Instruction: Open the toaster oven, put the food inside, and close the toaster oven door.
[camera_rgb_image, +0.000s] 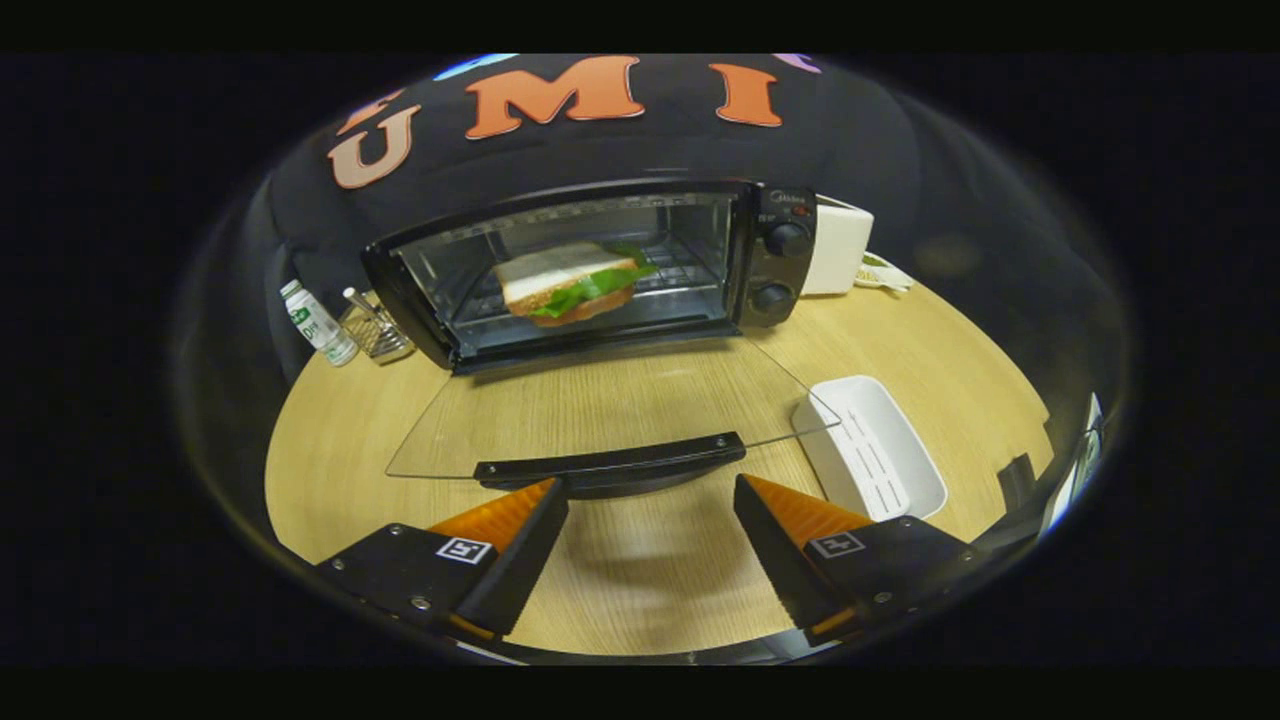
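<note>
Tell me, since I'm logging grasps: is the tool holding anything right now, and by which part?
Nothing is held: the tool is open, its fingers apart just short of the door handle.

From my remote seat I see a round wooden table (930, 340) with a pale, straight grain, lit evenly from above, with a soft shadow on the bare wood near me. Behind it hangs the booth's black cloth wall (880, 140), sagging in loose folds. At the table's far left stand a small white bottle (318, 322) with a green label and a wire rack (375, 330) beside it. A white box (838, 248) sits at the far right (something small lies just past it, too blurred to identify). A white ribbed tray (880, 450) rests nearer on the right.
</note>
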